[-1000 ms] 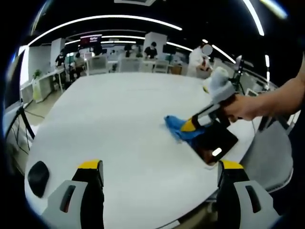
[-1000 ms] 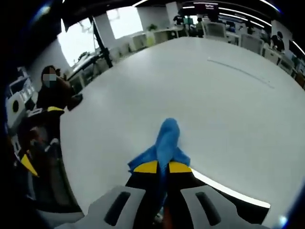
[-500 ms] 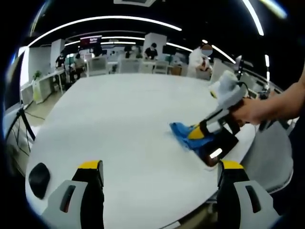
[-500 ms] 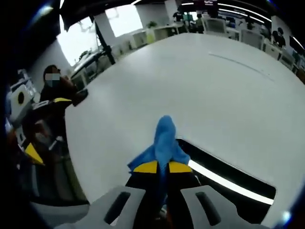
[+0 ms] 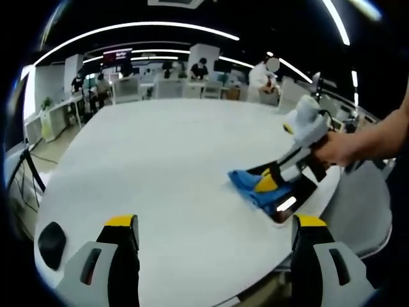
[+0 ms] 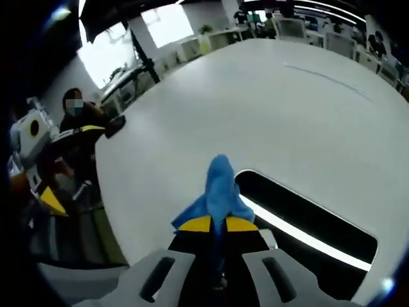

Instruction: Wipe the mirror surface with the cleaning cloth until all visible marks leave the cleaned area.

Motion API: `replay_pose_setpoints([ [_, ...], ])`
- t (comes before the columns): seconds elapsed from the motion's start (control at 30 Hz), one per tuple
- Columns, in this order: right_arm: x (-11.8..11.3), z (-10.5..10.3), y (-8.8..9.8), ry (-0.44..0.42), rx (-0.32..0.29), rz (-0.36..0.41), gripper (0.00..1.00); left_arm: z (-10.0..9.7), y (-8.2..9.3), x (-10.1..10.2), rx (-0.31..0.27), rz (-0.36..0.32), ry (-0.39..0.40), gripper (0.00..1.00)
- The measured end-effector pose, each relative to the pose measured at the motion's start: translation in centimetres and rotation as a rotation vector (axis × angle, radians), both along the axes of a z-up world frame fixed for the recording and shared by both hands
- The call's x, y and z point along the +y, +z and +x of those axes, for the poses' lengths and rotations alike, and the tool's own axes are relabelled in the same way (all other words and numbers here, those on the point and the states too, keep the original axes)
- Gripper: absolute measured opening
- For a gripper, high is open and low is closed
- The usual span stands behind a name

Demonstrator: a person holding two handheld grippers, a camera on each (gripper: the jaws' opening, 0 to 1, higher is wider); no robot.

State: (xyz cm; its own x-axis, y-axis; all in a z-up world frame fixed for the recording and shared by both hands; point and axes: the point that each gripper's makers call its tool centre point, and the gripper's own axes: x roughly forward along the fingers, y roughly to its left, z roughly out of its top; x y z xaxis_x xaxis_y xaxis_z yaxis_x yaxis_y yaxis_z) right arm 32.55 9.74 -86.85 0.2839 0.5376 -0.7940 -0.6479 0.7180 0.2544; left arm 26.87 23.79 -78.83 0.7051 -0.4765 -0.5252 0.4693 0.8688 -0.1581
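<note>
Office desks, chairs and long ceiling lights ring my wide white tabletop (image 5: 153,160). Since a second ago my right tongs (image 6: 215,224) have slid further along the mirror (image 6: 307,224), so more of its dark glass with the bright reflected strip now shows in the right gripper view. The mirror lies flat near the tabletop's edge. In the left gripper view the blue cloth (image 5: 252,187) sits on the mirror (image 5: 295,195), pressed there by the right tongs (image 5: 267,184), whose jaws are clamped tight on the cloth (image 6: 220,188). My left tongs (image 5: 214,224) hang back over the near edge, jaws spread wide and holding nothing, unchanged. A small black object (image 5: 51,236) rests at the tabletop's left edge, well apart from the mirror.
</note>
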Motion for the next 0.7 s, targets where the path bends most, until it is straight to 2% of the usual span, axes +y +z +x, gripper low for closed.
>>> replay_pose_setpoints([
  [0.37, -0.4, -0.1, 0.1, 0.014, -0.006, 0.001, 0.0, 0.0, -0.1, 0.4, -0.004, 0.007, 0.012, 1.0],
  [0.7, -2.4, -0.1, 0.1, 0.0, 0.003, 0.007, 0.0, 0.3, -0.2, -0.3, -0.001, -0.006, 0.007, 1.0],
])
